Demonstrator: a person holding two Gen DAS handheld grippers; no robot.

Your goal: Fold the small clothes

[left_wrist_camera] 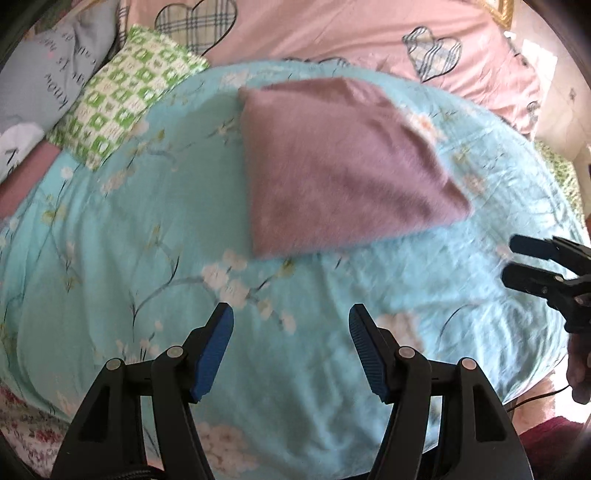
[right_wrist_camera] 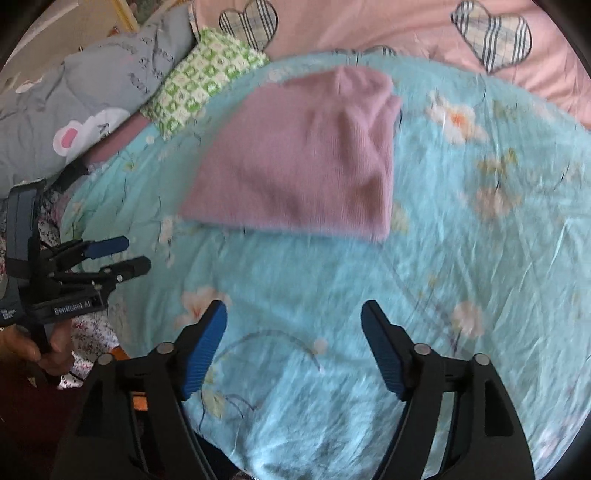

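A mauve knit garment (left_wrist_camera: 332, 162) lies folded flat on the light blue floral cover (left_wrist_camera: 147, 229); it also shows in the right wrist view (right_wrist_camera: 303, 158). My left gripper (left_wrist_camera: 291, 317) is open and empty, held above the cover short of the garment's near edge. It also shows at the left of the right wrist view (right_wrist_camera: 138, 253). My right gripper (right_wrist_camera: 293, 314) is open and empty, near the garment's front edge, and shows at the right of the left wrist view (left_wrist_camera: 511, 258).
A green and white checked cloth (left_wrist_camera: 122, 92) lies at the far left, next to a grey printed quilt (left_wrist_camera: 48, 74). A pink sheet with plaid hearts (left_wrist_camera: 332, 26) lies behind. The bed's edge drops off at the right (left_wrist_camera: 561, 173).
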